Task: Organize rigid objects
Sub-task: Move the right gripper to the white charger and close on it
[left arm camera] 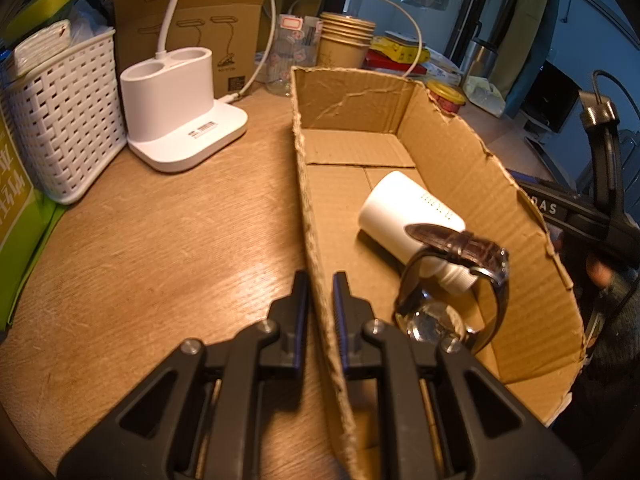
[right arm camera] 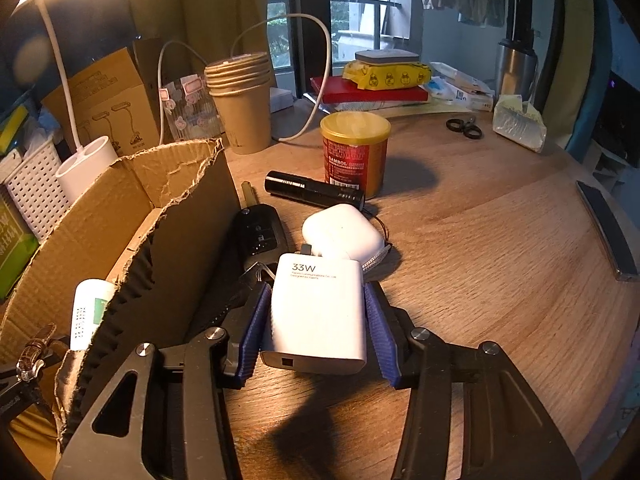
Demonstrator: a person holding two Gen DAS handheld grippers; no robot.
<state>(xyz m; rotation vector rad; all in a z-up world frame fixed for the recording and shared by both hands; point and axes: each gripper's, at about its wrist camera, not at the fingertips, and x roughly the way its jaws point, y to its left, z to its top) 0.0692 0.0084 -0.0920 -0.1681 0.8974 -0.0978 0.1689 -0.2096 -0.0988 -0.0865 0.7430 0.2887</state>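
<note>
An open cardboard box [left arm camera: 460,160] lies on the wooden table, and my left gripper [left arm camera: 320,280] is shut on its near left wall, one finger on each side. Inside the box lie a white bottle [left arm camera: 404,212] and a brown-strapped wristwatch [left arm camera: 460,280]. In the right wrist view the box [right arm camera: 180,200] stands at the left, with the bottle [right arm camera: 90,308] showing inside. My right gripper [right arm camera: 316,286] has its blue pads [right arm camera: 256,320] against both sides of a white 33W charger [right arm camera: 320,308] resting on the table. Just beyond it lie a white earbud case [right arm camera: 342,232], a black car key [right arm camera: 260,232] and a black flashlight [right arm camera: 312,190].
A red can with a yellow lid [right arm camera: 356,152], stacked paper cups [right arm camera: 240,100], scissors [right arm camera: 464,126] and a phone [right arm camera: 608,228] sit on the table. A white lamp base [left arm camera: 172,100] and a white woven basket [left arm camera: 60,120] stand left of the box.
</note>
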